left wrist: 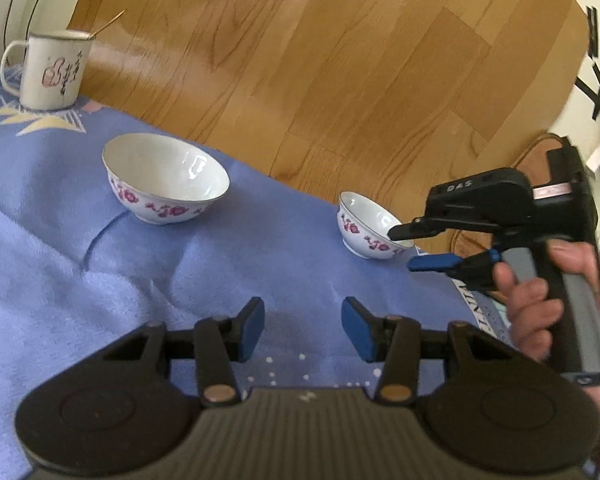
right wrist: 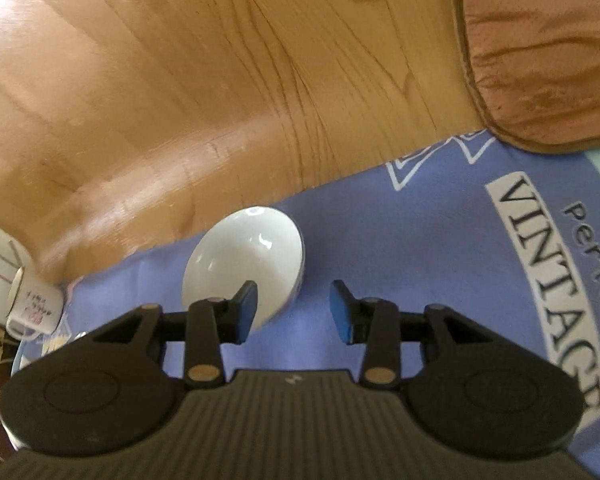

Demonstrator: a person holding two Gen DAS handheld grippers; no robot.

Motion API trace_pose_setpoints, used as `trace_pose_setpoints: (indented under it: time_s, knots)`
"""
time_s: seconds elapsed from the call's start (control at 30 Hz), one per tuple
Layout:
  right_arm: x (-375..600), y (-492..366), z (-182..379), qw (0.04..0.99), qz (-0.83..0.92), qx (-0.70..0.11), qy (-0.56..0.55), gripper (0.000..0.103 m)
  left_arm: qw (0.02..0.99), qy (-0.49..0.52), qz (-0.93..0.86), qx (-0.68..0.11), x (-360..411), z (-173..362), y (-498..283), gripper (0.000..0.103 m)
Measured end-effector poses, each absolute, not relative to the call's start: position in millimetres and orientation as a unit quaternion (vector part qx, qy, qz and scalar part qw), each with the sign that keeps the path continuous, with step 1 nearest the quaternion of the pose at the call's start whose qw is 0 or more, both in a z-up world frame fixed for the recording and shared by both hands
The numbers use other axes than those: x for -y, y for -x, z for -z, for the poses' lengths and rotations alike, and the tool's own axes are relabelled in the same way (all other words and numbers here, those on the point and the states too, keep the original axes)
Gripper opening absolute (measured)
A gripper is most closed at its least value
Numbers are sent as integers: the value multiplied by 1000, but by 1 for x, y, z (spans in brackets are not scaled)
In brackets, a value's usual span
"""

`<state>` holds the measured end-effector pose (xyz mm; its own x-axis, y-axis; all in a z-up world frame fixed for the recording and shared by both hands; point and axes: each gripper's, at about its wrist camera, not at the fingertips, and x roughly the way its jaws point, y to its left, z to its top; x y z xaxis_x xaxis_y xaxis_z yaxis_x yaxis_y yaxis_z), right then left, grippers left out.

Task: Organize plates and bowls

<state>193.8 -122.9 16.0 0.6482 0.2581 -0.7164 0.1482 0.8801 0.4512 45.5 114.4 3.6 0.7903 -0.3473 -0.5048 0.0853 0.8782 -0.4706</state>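
Note:
Two white bowls with pink flowers stand on a blue cloth [left wrist: 60,248]. The large bowl [left wrist: 166,178] is at the left. The small bowl [left wrist: 366,226] is at the right, near the cloth's far edge. My left gripper [left wrist: 303,326] is open and empty, low over the cloth in front of both bowls. My right gripper [left wrist: 414,246] is open, with one finger over the small bowl's rim and the other outside its wall. In the right wrist view the small bowl [right wrist: 248,256] lies just ahead of the right gripper [right wrist: 293,310], by its left finger.
A white enamel mug [left wrist: 54,70] with a stick in it stands at the cloth's far left corner; it also shows in the right wrist view [right wrist: 36,310]. Wooden floor [left wrist: 320,60] lies beyond the cloth. A brown cushion [right wrist: 548,48] lies at the far right.

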Motion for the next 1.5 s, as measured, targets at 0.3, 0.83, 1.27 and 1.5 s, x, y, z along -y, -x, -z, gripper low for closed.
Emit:
trace_pose_setpoints:
  time_s: [0.3, 0.83, 1.27, 1.5]
  knots:
    - [133, -134, -28, 866, -93, -443, -210, 10, 916, 246, 136, -286, -123, -5, -42, 44]
    - [157, -17, -20, 847, -155, -470, -192, 16, 892, 140, 196, -383, -52, -11, 4, 25]
    - [166, 7, -14, 862, -171, -448, -162, 11, 887, 138, 187, -399, -33, -25, 24, 14]
    - [213, 26, -57, 914, -127, -361, -136, 9, 885, 116, 243, -381, 28, -58, 7, 14]
